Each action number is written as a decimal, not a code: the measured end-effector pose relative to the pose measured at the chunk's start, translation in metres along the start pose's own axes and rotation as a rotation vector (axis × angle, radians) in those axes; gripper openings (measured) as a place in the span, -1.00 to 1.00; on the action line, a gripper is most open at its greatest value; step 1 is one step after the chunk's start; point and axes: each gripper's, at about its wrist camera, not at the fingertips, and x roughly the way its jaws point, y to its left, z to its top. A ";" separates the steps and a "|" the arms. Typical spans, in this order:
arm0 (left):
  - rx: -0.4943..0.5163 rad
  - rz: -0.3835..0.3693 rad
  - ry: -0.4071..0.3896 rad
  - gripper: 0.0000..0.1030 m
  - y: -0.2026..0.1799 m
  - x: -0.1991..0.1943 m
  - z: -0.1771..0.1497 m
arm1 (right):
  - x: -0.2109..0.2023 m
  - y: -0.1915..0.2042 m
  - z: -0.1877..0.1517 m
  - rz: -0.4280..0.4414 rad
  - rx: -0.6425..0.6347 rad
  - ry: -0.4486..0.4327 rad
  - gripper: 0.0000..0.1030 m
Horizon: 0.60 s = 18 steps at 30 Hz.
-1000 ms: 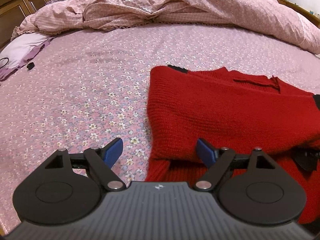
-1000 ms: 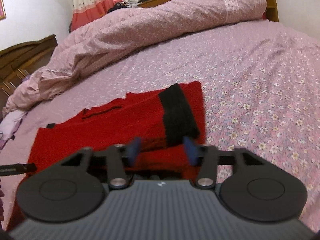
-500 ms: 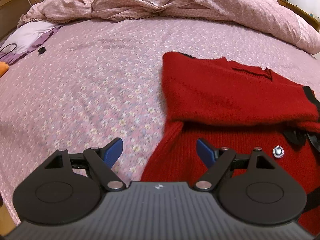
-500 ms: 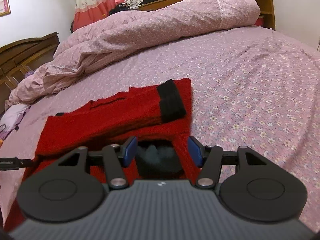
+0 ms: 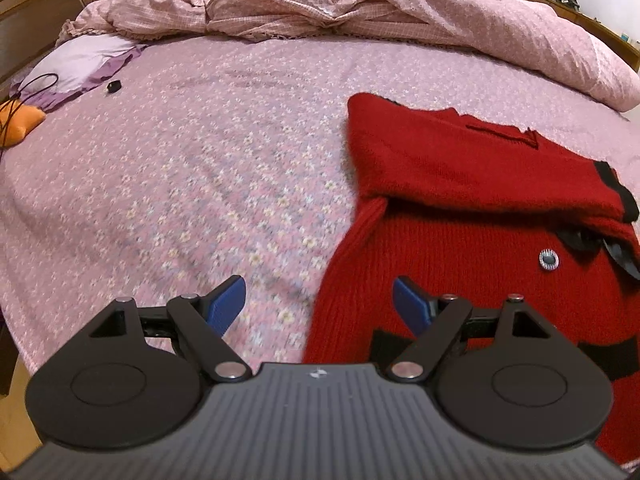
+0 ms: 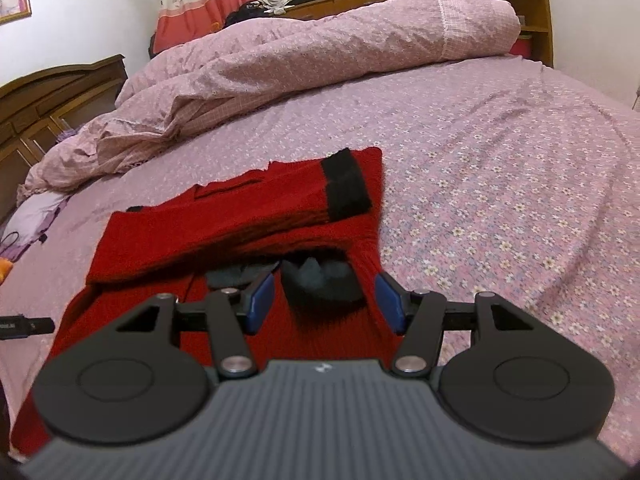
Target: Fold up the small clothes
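Note:
A small red knit sweater (image 5: pixel 460 208) with black trim lies on the pink flowered bedsheet (image 5: pixel 200 184), its upper part folded down over the body. It also shows in the right wrist view (image 6: pixel 224 224), with a black cuff (image 6: pixel 346 184) on top and a black bow (image 6: pixel 320 280) below the fold. My left gripper (image 5: pixel 318 304) is open and empty, above the sweater's near left edge. My right gripper (image 6: pixel 324 300) is open and empty, above the sweater's near right part by the bow.
A rumpled pink duvet (image 5: pixel 360 12) lies across the far side of the bed. A lilac cloth (image 5: pixel 80 60), a black cable and an orange object (image 5: pixel 20 120) lie at the far left. A wooden headboard shelf (image 6: pixel 500 0) stands behind.
Both grippers have drawn back and up from the sweater. The right gripper has opened wider. More of the sweater's lower body and the bow now show.

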 end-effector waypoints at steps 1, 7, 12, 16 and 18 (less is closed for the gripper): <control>0.005 0.001 0.003 0.63 0.000 -0.002 -0.003 | -0.003 -0.001 -0.002 -0.001 -0.002 0.003 0.12; 0.062 -0.014 0.057 0.64 0.001 -0.010 -0.030 | -0.019 -0.006 -0.014 -0.003 -0.016 0.041 0.13; 0.047 -0.050 0.088 0.63 0.009 -0.017 -0.046 | -0.029 -0.015 -0.024 -0.030 -0.029 0.075 0.13; 0.025 -0.087 0.113 0.63 0.015 -0.020 -0.052 | -0.033 -0.024 -0.032 -0.051 -0.029 0.106 0.13; 0.031 -0.106 0.110 0.63 0.015 -0.023 -0.055 | -0.034 -0.028 -0.036 -0.063 -0.027 0.122 0.13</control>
